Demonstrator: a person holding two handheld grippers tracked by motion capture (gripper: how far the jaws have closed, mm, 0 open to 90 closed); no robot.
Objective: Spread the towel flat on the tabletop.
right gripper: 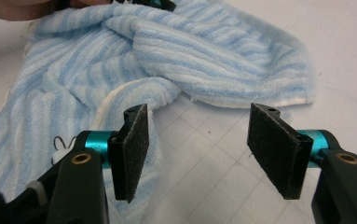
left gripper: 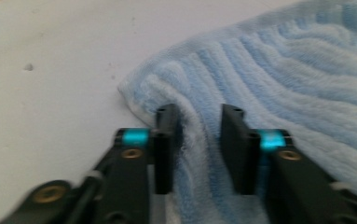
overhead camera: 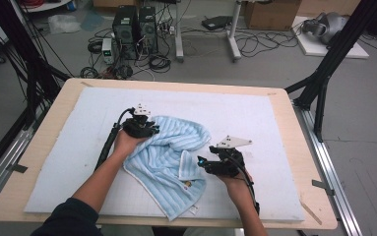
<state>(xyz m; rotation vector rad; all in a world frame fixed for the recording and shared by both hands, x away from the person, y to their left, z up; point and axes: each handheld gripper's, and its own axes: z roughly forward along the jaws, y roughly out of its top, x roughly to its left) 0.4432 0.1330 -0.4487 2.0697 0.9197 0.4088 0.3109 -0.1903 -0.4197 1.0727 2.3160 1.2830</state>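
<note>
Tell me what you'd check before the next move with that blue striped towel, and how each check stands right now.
1. Left gripper has towel between its jaws: ok.
2. Left pads pressing firmly on the cloth: cannot tell.
3. Right gripper open, nothing between its jaws: ok.
4. Towel edge beside the right gripper's jaw, within reach: ok.
5. Towel lying flat: not ok, it is bunched and folded over.
6. White mat around the towel free of other things: ok.

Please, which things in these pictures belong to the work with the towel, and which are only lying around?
Part of the work:
- striped blue towel
- left gripper, a towel fold between its jaws
- right gripper, open beside the towel
- white mat

Only lying around:
- computer towers
- floor cables
- cardboard box
</note>
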